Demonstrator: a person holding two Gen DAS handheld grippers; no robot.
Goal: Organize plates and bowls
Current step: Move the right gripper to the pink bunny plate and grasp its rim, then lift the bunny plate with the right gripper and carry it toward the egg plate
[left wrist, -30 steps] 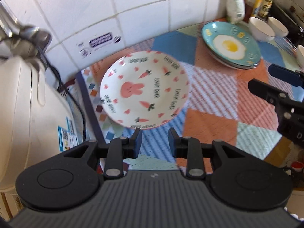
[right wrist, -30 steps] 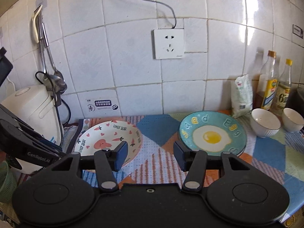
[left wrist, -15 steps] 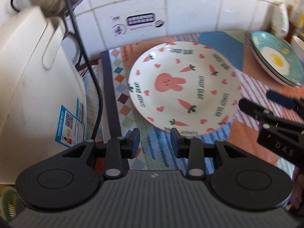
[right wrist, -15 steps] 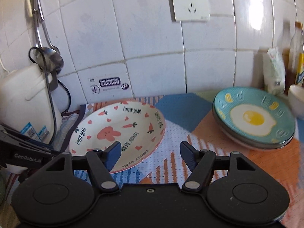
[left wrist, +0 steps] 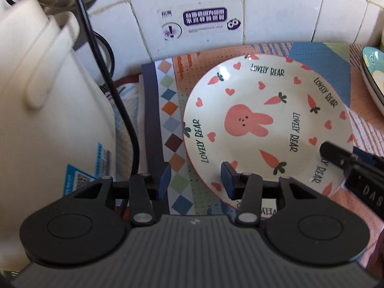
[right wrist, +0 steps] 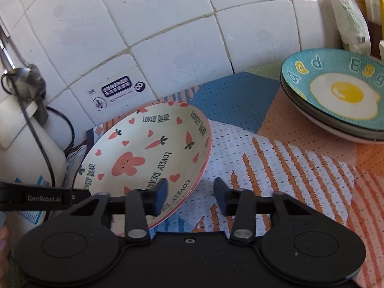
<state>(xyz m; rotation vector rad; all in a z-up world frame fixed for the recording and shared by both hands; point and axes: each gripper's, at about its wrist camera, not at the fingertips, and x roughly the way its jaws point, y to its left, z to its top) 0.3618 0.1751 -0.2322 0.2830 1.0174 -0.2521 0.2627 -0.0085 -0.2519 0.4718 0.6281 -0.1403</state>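
Note:
A white rabbit-and-carrot plate (left wrist: 264,124) lies on the patterned mat by the tiled wall; it also shows in the right wrist view (right wrist: 148,156). My left gripper (left wrist: 195,180) is open, its fingers straddling the plate's near left rim. My right gripper (right wrist: 189,196) is open and straddles the plate's right rim, one finger over the plate, one outside; it also shows in the left wrist view (left wrist: 348,165). A stack of blue fried-egg plates (right wrist: 336,93) sits to the right.
A white rice cooker (left wrist: 48,124) with a black cord (left wrist: 120,105) stands left of the plate. A white packet (right wrist: 352,24) and bottles stand by the wall at far right. The tiled wall (right wrist: 168,28) is close behind.
Both grippers have moved in closer and lower to the rabbit plate. The left gripper's jaws have opened wider and now straddle the rim, and the right gripper straddles the opposite rim.

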